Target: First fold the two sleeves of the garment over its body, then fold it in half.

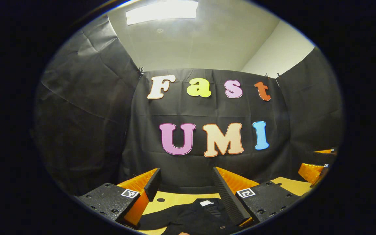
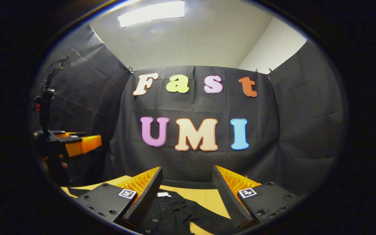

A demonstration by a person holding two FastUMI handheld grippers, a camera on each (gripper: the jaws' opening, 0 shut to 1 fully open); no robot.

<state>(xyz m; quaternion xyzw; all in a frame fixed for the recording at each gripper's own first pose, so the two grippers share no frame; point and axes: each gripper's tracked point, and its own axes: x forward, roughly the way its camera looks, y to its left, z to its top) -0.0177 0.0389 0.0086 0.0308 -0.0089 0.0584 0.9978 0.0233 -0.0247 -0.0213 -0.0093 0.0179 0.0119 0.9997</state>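
Garment (image 1: 194, 215), black, lies spread on the yellow table (image 1: 175, 198) below both claws. In the left gripper view its collar, marked by a small white tag (image 1: 206, 203), points away toward the booth's back wall, so the long axis seems to run from the near edge of the table to the far one; the lower part is cut off by the edge of the view, so that is only a likely reading. The left claw (image 1: 188, 186) hangs above the collar area with its fingers (image 1: 152, 184) spread wide and nothing between them: released. Off at the right edge of that view the other claw shows, small and partly cut off.

In the right gripper view the left claw (image 2: 77, 145) shows at the far left, held in a hand above the table. The right claw (image 2: 188, 187) is likewise released, fingers (image 2: 227, 195) apart, poised above the garment (image 2: 175, 215) without touching it. Here the tag (image 2: 164, 194) sits just beside the left finger, collar again toward the wall, and bare table (image 2: 204, 197) shows between the fingers beyond the cloth.
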